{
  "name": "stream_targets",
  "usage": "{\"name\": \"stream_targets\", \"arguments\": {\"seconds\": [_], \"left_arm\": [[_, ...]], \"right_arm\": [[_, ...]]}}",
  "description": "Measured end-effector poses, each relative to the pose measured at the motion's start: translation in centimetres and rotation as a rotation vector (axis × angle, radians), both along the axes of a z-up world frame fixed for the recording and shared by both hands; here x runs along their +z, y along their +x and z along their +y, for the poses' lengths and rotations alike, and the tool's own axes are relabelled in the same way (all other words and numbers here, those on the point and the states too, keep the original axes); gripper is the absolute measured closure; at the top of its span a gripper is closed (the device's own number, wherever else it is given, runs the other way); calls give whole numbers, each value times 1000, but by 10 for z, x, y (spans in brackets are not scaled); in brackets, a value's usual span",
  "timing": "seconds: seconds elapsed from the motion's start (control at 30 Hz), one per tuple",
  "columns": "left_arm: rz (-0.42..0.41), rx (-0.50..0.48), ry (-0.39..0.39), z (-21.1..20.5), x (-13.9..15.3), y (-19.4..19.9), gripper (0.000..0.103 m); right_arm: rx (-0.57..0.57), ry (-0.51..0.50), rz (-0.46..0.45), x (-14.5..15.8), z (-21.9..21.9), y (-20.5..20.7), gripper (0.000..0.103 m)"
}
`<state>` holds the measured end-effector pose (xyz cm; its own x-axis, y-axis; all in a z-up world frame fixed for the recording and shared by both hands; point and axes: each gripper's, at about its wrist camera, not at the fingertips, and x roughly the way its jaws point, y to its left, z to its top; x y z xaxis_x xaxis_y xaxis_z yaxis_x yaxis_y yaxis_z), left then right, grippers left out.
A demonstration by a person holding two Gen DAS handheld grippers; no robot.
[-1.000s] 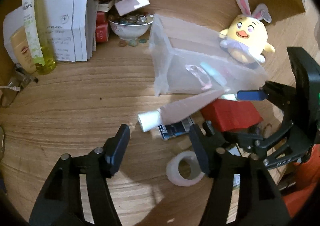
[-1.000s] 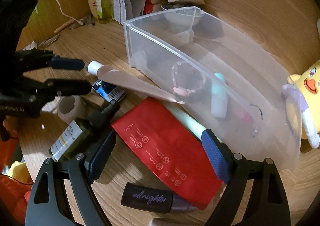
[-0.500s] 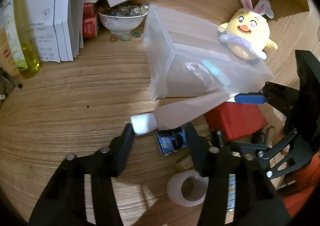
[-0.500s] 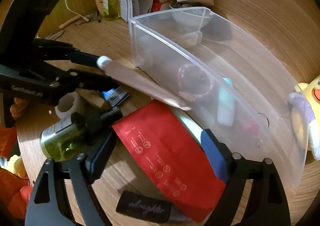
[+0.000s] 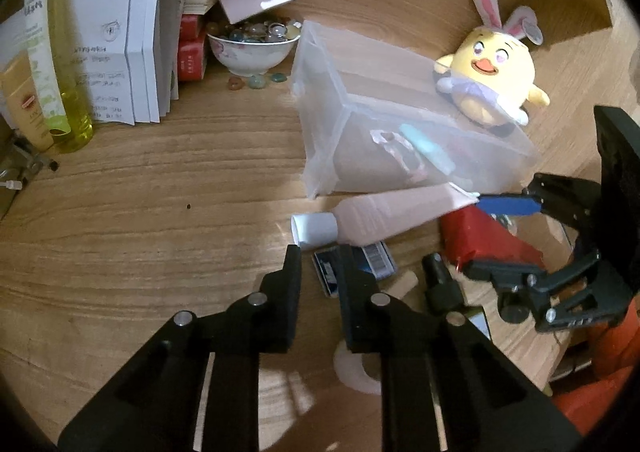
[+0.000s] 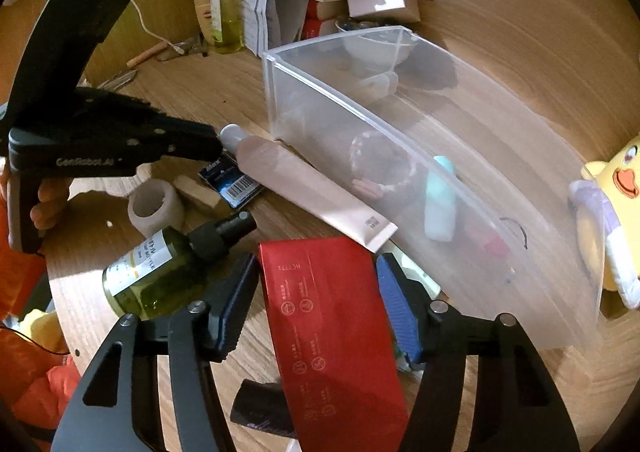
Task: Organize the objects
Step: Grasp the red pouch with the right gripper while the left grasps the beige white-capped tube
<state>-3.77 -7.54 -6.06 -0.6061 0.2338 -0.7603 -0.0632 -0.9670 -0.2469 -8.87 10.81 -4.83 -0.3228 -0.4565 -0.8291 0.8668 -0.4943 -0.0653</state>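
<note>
Two grippers: both sit low in their own views, over the cluttered wooden counter (image 5: pixel 140 211).
Left gripper (image 5: pixel 318 266): fingers narrowly parted and holding nothing, tips just short of the white cap of the pink tube (image 5: pixel 384 211).
Right gripper (image 6: pixel 318 272): spread wide, straddling the red pouch (image 6: pixel 332 324) without visibly pinching it.
Pink tube, place: lies flat at centre right of the left view, its crimped tail against the clear plastic bin (image 6: pixel 400 119) and resting over the pouch's top edge.
Pink tube, handling: looks light and soft-walled, so the body would likely dent and slide under a squeeze; the cap and shoulder look stiffer and seem the surer hold.
Red pouch, handling: appears flat, glossy and floppy; probably slippery, best pinched across an edge.
Green spray bottle (image 6: pixel 160 272): lies on its side at lower left of the right view; probably heavier, rigid, prone to roll.
Bin contents: a bracelet and a pale blue tube show through the wall.
</note>
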Motion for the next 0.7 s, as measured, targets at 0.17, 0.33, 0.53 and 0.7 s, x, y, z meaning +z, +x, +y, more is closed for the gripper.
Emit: {"name": "stream_targets", "arguments": {"seconds": [0.17,0.33,0.53,0.7], "left_arm": [[4,0,-53,5,7,-7,51],[-24,-32,-68,12,4,-25,40],[-49,-69,-84,19,-7,-37,40],[-28,-91,-91,23,-8,-40,40]], "right_arm": [[-9,2,-25,4,7,1,45],[-30,24,-53,-2,8,-2,44],[-37,38,-63,-7,11,-2,33],[-42,36,-72,-12,10,-6,33]]}}
